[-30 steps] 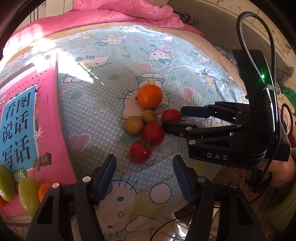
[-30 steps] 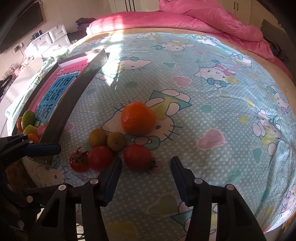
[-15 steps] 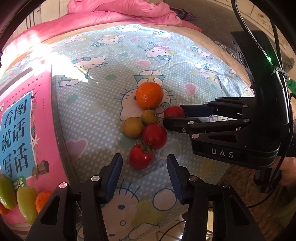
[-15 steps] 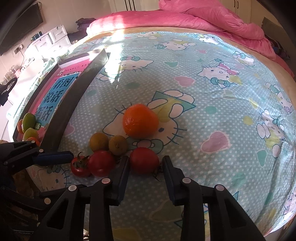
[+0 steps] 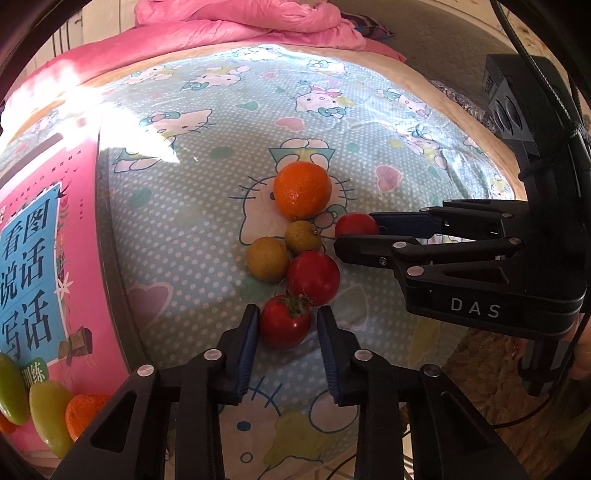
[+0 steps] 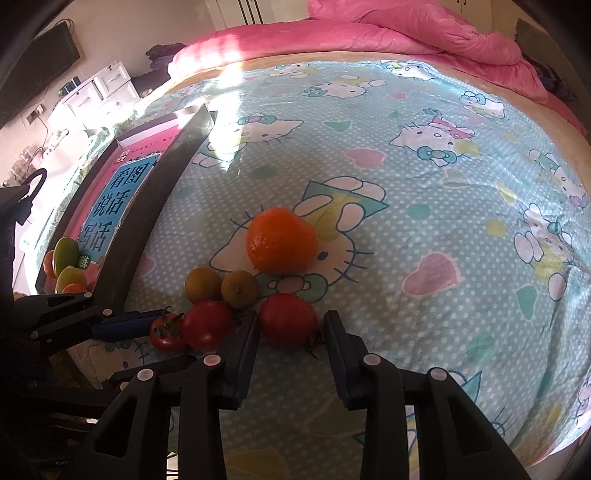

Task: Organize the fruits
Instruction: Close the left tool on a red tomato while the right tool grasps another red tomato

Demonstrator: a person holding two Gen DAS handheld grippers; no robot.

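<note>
Fruits point(image 5: 295, 254): lie clustered low in the centre of the left wrist view, on the cartoon-cat bed sheet point(image 5: 192, 206).

Far left: dark-rimmed tray point(image 5: 109, 236) with a pink book point(image 5: 33, 266) inside; green fruits point(image 5: 48, 413) and an orange piece point(image 5: 83, 410) at the lower left corner, on the book's near end.

Left of centre: two small yellow-brown fruits point(image 5: 267, 258), touching each other.

Above them: orange point(image 5: 302, 190), biggest of the group, touching the upper brown one.

Below centre: stemmed tomato point(image 5: 284, 325), between the blue pads of the left gripper point(image 5: 288, 317). Jaws have just been closing and now clamp this tomato on both sides; still rests on the sheet.

Just above it: middle tomato point(image 5: 314, 278), touching the stemmed one and the brown fruits, gripped by nothing.

Right of that: third tomato point(image 5: 356, 225), held in the right gripper point(image 6: 291, 325), which reaches in from the right edge. Jaws have been closing here as well and now pinch this tomato; in the right wrist view, sits between both pads, low in the centre.

Top of frame: pink quilt point(image 5: 240, 22), bunched.
</note>
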